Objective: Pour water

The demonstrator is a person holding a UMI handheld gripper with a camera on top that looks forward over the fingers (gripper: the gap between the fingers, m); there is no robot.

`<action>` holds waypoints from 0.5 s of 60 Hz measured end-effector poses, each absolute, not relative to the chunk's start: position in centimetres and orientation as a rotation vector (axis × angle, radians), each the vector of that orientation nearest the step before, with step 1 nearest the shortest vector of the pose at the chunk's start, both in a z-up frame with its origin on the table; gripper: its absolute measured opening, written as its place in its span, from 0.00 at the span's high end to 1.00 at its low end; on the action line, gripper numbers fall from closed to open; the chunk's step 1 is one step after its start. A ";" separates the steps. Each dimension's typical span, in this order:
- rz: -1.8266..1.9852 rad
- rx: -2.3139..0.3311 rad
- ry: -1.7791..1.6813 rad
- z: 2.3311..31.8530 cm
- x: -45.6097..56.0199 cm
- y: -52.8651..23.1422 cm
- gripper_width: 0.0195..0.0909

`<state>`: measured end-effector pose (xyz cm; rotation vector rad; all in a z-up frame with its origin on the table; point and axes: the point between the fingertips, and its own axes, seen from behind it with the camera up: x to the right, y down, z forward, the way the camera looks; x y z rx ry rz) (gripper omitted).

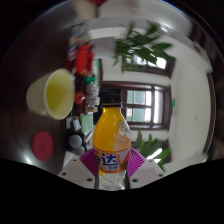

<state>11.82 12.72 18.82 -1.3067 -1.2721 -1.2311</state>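
Two pink pads (90, 160) are seen pressed against an orange drink bottle (111, 140), which is clamped by the gripper (112, 168); a yellow cup (53, 93) is seen beyond.

The claw (111, 165) points forward and a bit upward, and only its two fingers show at the bottom of the view. Both pink pads (90, 160) sit tight against the sides of the orange bottle (111, 140), one per side, so it's clamped on it and holding it upright.
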 end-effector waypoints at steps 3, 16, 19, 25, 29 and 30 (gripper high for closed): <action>-1.089 -1.400 -1.156 18.5 11.8 12.4 0.80; -0.412 -1.688 -0.686 19.4 11.4 11.7 0.77; -0.253 -1.724 -0.568 19.4 11.4 11.9 0.78; 0.035 -1.751 -0.361 18.2 10.7 12.3 0.77; 0.149 -1.746 -0.280 17.6 10.8 12.4 0.77; 0.165 -1.741 -0.269 17.4 10.9 12.5 0.77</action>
